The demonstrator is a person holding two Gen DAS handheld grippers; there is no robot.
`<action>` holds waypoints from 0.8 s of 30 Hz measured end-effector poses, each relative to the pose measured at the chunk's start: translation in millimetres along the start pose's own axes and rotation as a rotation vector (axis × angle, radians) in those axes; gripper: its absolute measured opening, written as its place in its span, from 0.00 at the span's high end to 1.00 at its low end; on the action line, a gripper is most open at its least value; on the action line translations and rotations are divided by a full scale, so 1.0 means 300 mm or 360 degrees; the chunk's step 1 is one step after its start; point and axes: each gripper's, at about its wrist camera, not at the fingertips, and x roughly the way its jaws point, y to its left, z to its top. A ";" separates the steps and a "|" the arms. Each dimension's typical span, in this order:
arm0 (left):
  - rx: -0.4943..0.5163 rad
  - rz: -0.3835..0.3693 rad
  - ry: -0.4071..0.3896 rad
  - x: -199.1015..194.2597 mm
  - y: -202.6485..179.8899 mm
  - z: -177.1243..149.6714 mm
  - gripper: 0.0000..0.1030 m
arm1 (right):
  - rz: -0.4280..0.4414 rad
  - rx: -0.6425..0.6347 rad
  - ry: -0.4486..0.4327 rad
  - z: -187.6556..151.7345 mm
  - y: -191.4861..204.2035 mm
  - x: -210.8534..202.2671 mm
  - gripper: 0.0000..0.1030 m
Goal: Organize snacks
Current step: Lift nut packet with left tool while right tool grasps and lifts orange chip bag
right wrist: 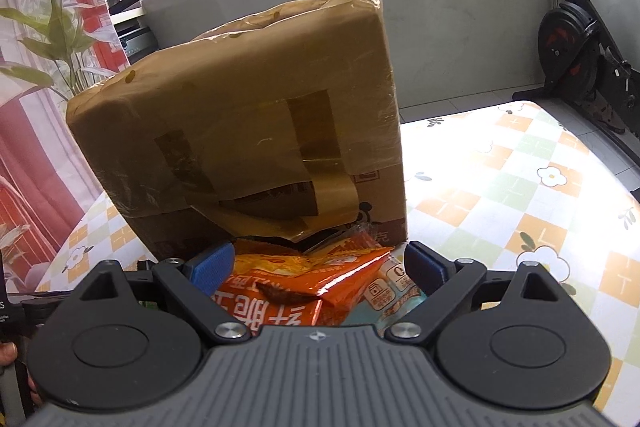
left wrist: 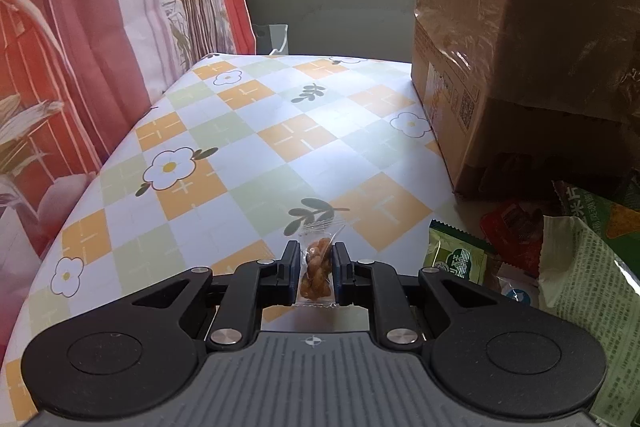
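Note:
My left gripper [left wrist: 316, 254] is shut on a small clear packet of brown twisted snack [left wrist: 317, 271], held just above the checkered tablecloth [left wrist: 248, 131]. To its right lies a pile of snack packets: a green one [left wrist: 456, 259], a red one [left wrist: 516, 231] and a large pale green bag [left wrist: 588, 291]. My right gripper [right wrist: 318, 263] is open, its blue pads [right wrist: 212, 265] either side of an orange snack packet [right wrist: 304, 279] and a light blue packet [right wrist: 392, 291], right in front of the brown cardboard box [right wrist: 248, 131].
The taped cardboard box [left wrist: 500, 47] stands on the table, its lower flap torn open toward the snack pile. A red and pink curtain [left wrist: 60, 47] hangs along the table's left side. An exercise bike [right wrist: 580, 39] stands beyond the table's far right.

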 end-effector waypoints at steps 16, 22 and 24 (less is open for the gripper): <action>-0.0023 0.0003 -0.0146 -0.156 -0.013 -0.006 0.83 | 0.0027 0.0046 0.0147 -0.037 0.035 0.069 0.04; -0.0003 -0.0008 -0.0190 -0.205 -0.031 0.012 0.83 | 0.0062 -0.0027 0.0160 -0.037 0.052 0.042 0.21; 0.0018 -0.0013 -0.0209 -0.224 -0.043 0.020 0.83 | 0.0081 -0.0035 0.0137 -0.031 0.058 0.019 0.30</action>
